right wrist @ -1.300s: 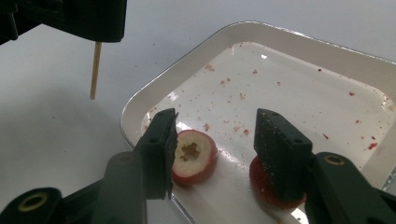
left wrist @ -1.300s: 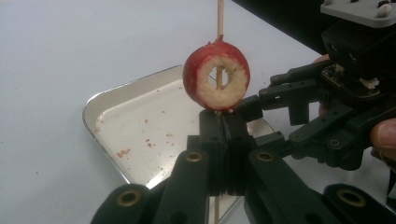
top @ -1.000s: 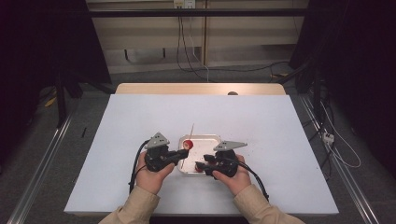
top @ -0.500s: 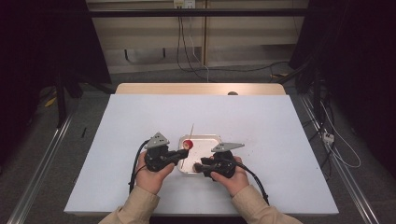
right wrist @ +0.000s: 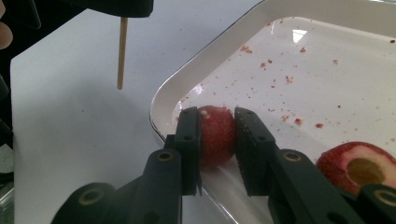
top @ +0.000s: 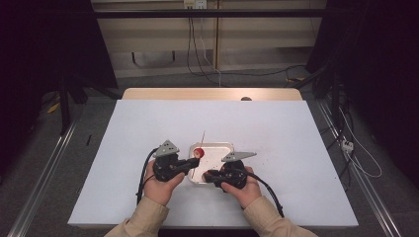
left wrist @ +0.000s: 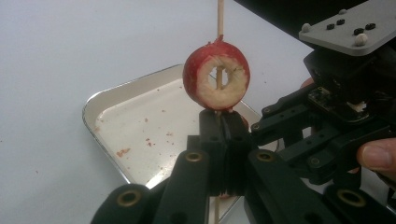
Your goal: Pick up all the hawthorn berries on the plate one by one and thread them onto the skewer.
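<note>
Left hand-held gripper pinching a wooden skewer threading a hollowed red fruit piece, right hand-held gripper having just been closing, clamping a red fruit chunk over the steel tray.

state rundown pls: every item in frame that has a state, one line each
left gripper: shut on the skewer, held upright.
skewer: clamped, runs through the cored fruit piece.
cored fruit piece: threaded on the skewer, above the tray.
right gripper: jaws have just been closing, shut on a red fruit piece.
red fruit piece: gripped at the tray's rim.
second cored piece: lying loose in the tray.
tray: flat on the table, speckled with red crumbs.
</note>
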`<action>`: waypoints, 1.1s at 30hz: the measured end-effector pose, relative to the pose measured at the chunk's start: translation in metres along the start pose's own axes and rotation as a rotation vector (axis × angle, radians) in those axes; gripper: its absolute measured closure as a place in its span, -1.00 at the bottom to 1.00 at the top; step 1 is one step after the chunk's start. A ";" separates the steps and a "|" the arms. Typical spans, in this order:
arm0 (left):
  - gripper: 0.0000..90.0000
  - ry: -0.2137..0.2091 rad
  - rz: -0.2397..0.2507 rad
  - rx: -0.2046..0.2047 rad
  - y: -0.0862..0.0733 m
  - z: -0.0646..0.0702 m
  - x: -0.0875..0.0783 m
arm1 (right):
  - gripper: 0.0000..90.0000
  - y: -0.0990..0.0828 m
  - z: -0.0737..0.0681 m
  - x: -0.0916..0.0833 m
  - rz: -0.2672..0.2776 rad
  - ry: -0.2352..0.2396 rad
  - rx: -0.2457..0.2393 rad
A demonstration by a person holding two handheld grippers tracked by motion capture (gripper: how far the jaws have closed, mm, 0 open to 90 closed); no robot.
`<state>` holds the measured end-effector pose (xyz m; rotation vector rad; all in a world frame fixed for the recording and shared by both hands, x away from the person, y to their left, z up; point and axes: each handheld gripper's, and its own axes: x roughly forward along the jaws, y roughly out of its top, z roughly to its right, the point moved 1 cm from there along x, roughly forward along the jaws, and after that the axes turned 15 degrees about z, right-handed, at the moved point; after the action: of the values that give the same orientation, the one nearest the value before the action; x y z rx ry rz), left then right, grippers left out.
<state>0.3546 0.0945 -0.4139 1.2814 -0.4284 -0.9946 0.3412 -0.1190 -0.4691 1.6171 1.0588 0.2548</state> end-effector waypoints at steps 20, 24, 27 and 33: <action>0.98 -0.005 0.000 -0.004 0.000 0.001 0.001 | 0.61 0.034 0.016 -0.029 0.150 -0.071 0.088; 0.98 -0.005 0.001 -0.005 0.000 0.001 0.001 | 0.61 0.039 0.017 -0.034 0.161 -0.086 0.083; 0.98 -0.006 0.001 -0.005 0.000 0.002 0.001 | 0.61 0.042 0.018 -0.036 0.169 -0.088 0.082; 0.98 -0.011 -0.001 -0.002 0.000 0.002 0.001 | 0.61 0.049 0.020 -0.040 0.185 -0.097 0.085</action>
<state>0.3535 0.0924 -0.4141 1.2752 -0.4348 -1.0034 0.3557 -0.1601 -0.4198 1.7887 0.8578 0.2543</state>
